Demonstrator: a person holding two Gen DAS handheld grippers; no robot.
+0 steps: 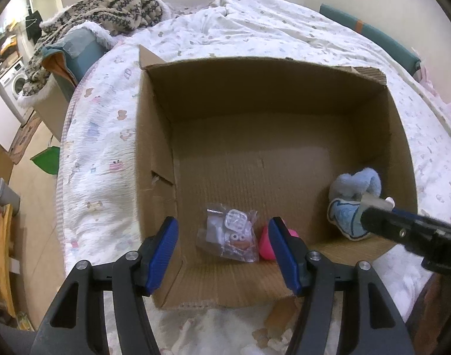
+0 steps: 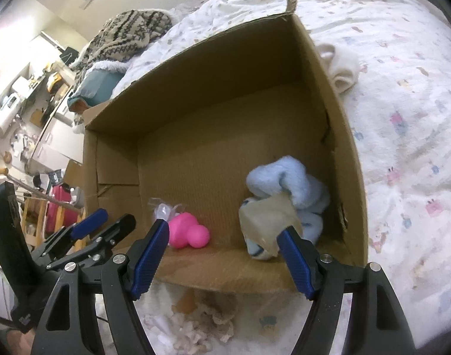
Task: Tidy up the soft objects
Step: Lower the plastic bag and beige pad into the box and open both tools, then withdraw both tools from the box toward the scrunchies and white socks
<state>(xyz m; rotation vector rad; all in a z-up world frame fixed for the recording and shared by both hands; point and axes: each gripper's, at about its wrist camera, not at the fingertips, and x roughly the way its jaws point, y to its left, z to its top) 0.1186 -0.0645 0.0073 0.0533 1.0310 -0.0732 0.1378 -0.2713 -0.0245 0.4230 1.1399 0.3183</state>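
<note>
Bed (image 1: pixel 284 29) with a white printed quilt is filling both views, its edges cut off by the fisheye rim. Open cardboard box (image 1: pixel 270 94) is sitting on the quilt, flaps up; its near wall is partly hidden behind both grippers.

Knitted patterned blanket (image 1: pixel 107 6) is lying heaped at the far left of the bed, its lower part running out of sight. Room clutter beyond it is too blurred to name.

Inside the box, a light blue plush toy (image 2: pixel 287 183) is lying in the near right corner, touching the right wall; a dull translucent tag or tape patch is covering its front, so its shape is hard to make out. A pink rubber toy (image 2: pixel 187 233) is sitting near the front wall, mostly hidden behind a blue finger in the left view. A clear plastic bag (image 1: pixel 228 233) of small parts is lying just left of it, contents unclear. A cream plush item (image 2: pixel 341 65) is lying on the quilt outside the box's right wall.

Left gripper (image 1: pixel 222 254) is hovering over the near box edge, jaws spread wide, gripping nothing. Right gripper (image 2: pixel 222 257) is pointing down at the blue plush, jaws wide apart, gripping nothing; whether its right finger is touching the plush I cannot tell.
</note>
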